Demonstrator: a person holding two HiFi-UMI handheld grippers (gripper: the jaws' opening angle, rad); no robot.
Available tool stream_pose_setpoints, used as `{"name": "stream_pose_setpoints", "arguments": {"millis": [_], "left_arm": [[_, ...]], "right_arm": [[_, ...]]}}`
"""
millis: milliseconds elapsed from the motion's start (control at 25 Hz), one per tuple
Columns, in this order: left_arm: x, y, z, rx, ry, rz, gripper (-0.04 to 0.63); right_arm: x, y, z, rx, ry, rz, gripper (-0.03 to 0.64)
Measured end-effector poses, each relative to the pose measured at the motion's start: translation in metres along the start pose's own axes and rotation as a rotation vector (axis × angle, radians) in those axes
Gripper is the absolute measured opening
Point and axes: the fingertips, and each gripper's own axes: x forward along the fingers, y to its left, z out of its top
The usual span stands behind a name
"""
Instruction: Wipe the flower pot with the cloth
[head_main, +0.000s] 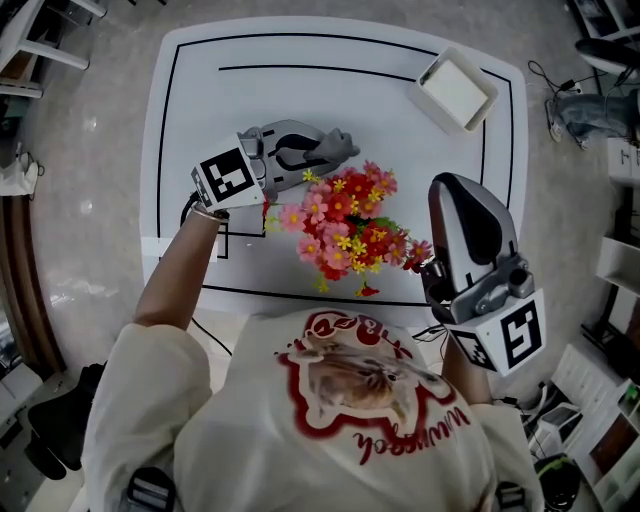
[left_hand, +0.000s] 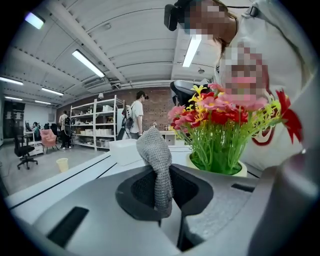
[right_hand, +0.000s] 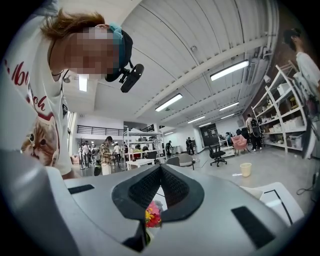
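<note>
The flower pot (left_hand: 239, 171) stands near the middle of the table (head_main: 190, 120). From the head view it is hidden under its red, pink and yellow flowers (head_main: 350, 225); only the left gripper view shows its pale rim below the green stems.

The cloth (left_hand: 156, 165), grey and knitted, is pinched between the closed jaws of the left gripper (head_main: 318, 152). One end stands up above the jaws and the other end hangs below. This gripper is at about 10 o'clock from the flowers, near the pot, and the cloth does not touch it yet. The right gripper (right_hand: 160, 170) is at about 4 o'clock from the flowers, with its jaws fully together and nothing in them. A white tray (head_main: 457, 90) lies at about 1 o'clock, well apart.

I think the main danger is that nothing holds the pot. If the cloth pushes from one side, the pot may slide or fall over. The flowers also spread wider than the pot, so the gripper may catch on the stems. The cloth is held by a small part only and could be pulled out during rubbing.
</note>
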Motion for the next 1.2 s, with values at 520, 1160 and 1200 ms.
{"name": "stream_pose_setpoints", "arguments": {"millis": [520, 1160, 1200], "left_arm": [[0.002, -0.005, -0.015, 0.001, 0.049, -0.034, 0.041], [0.002, -0.015, -0.022, 0.031, 0.109, -0.068, 0.041], [0.001, -0.016, -0.023, 0.032, 0.114, -0.07, 0.041]], "right_arm": [[0.002, -0.001, -0.005, 0.025, 0.004, -0.005, -0.002], [0.001, 0.002, 0.0, 0.024, -0.006, -0.001, -0.002], [0.001, 0.003, 0.0, 0.025, -0.007, 0.001, -0.002]]}}
